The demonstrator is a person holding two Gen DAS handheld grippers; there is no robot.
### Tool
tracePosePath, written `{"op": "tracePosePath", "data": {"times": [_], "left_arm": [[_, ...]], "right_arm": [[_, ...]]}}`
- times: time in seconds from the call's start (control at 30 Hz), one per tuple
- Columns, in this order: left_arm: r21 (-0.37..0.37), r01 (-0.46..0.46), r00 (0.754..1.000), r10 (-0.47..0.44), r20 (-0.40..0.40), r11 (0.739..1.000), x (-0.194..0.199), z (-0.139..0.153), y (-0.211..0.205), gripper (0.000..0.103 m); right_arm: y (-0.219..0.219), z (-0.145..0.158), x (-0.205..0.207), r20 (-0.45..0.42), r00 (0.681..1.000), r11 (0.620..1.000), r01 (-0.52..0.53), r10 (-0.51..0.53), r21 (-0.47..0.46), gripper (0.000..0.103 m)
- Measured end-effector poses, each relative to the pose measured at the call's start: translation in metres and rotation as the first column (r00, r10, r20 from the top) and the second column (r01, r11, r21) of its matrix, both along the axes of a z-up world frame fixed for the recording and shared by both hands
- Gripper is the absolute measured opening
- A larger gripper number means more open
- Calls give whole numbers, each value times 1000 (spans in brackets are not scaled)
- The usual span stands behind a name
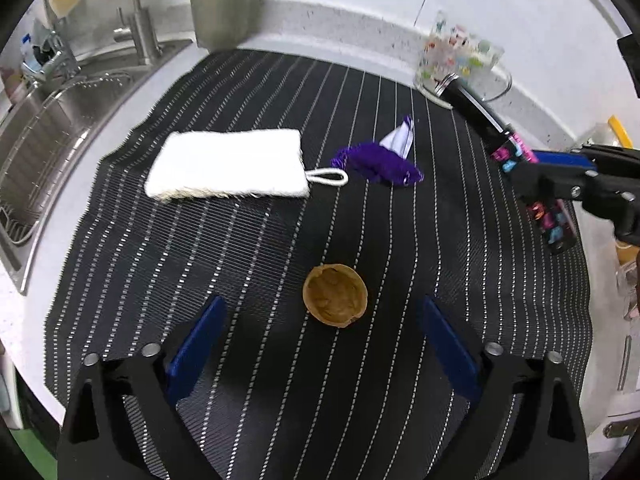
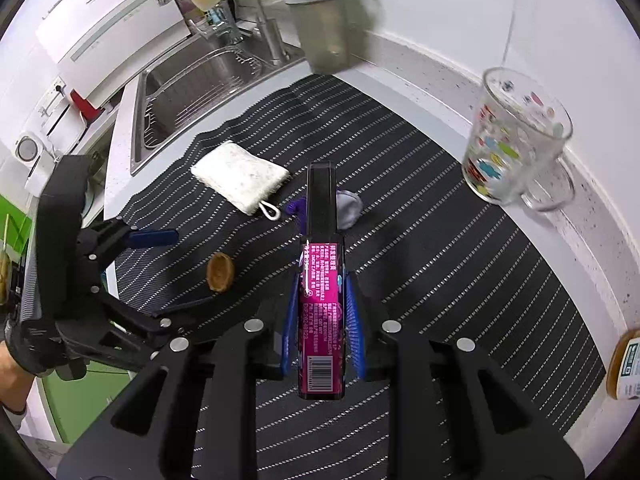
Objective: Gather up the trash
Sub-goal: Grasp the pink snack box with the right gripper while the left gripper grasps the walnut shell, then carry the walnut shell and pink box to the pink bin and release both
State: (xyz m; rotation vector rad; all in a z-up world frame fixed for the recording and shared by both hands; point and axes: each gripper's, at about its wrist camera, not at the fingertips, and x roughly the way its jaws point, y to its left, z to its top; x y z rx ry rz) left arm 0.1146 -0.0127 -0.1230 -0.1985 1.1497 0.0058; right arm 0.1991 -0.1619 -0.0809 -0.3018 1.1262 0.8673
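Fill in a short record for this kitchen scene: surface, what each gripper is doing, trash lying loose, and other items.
surface: black striped mat on a white counter beside a sink
left gripper: jaws open, the walnut shell just ahead between them
right gripper: jaws shut on a black and pink tube
loose trash: walnut shell, purple wrapper
other items: white scrubbing pad, patterned glass mug
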Motion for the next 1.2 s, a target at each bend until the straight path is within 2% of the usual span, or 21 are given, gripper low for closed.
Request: {"op": "tracePosePath", "data": {"times": [0.03,0.13,0.2,0.23,0.27,0.5,0.63,0.8,0.9,1.07,1.2], "left_arm": [[3,1,1000,-1,-5,1000,1,-2,-1,81],[5,6,1000,-6,-19,1000,4,-8,-6,64],[10,5,1000,-5,-26,1000,5,-11,-8,48],[13,4,1000,-3,-25,1000,5,-12,-9,44],[16,2,1000,-2,-22,1000,5,-12,-8,35],[3,-27,1000,27,0,1000,-2,-1,-7,35],[-8,-58,998,58,37,998,-18,23,-5,35],[-22,-140,985,142,99,990,-62,57,0,35],[-14,-210,970,210,121,978,-95,73,6,35],[9,-336,932,331,147,942,-162,93,20,35],[27,-454,882,445,155,890,-225,102,41,35]], "right_arm": [[-1,-1,1,-2,1000,1000,1,-1,0,22],[-3,-3,3,-6,1000,1000,1,-1,3,22],[-4,-2,3,-6,1000,1000,0,0,5,22],[-5,-2,4,-5,1000,1000,-1,1,6,22],[-5,-2,4,-4,1000,1000,-2,2,6,22],[-8,4,-1,6,1000,1000,-17,17,20,22],[-8,14,-12,17,998,998,-55,55,34,22],[5,31,-40,48,985,984,-169,167,57,22],[21,40,-65,69,965,964,-258,254,69,22],[60,51,-122,84,907,903,-419,412,96,22],[98,56,-180,86,840,832,-542,535,116,22]]}}
